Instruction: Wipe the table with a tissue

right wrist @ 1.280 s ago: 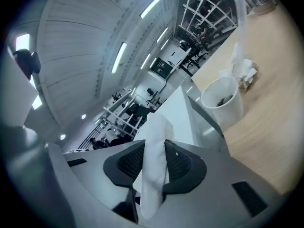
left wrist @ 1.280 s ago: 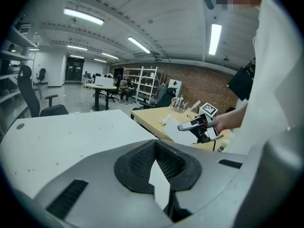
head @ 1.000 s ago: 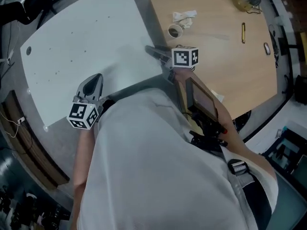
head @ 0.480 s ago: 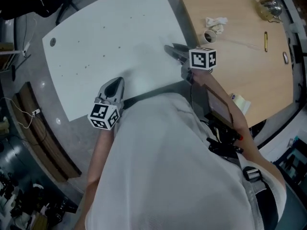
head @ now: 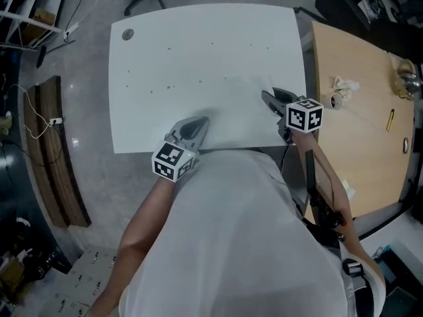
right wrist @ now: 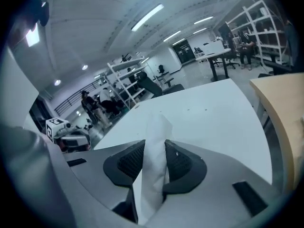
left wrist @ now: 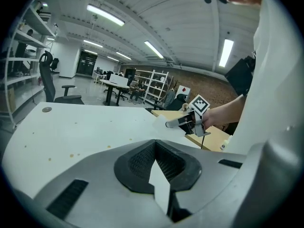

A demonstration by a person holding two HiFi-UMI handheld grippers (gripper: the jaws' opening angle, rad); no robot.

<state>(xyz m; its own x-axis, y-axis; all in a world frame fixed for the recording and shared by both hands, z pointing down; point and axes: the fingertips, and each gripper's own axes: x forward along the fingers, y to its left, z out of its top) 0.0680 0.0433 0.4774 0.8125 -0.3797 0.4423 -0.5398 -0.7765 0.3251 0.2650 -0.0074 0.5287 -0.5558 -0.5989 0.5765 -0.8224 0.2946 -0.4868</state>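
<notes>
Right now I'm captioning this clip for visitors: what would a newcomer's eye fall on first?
The big white table fills the head view's middle, dotted with small specks. At its near right corner, the right hand-held gripper is clamped on a white tissue. The left hand-held gripper is at the near edge.

The person wears a white short-sleeved shirt [head: 231,243], with a black buckled strap [head: 349,267] well behind the right gripper [head: 272,98]. That gripper and the left gripper [head: 195,125] have grey shells and black ribbed pads [left wrist: 140,160]. Each carries 1 black-and-white marker cube [head: 173,162].
</notes>
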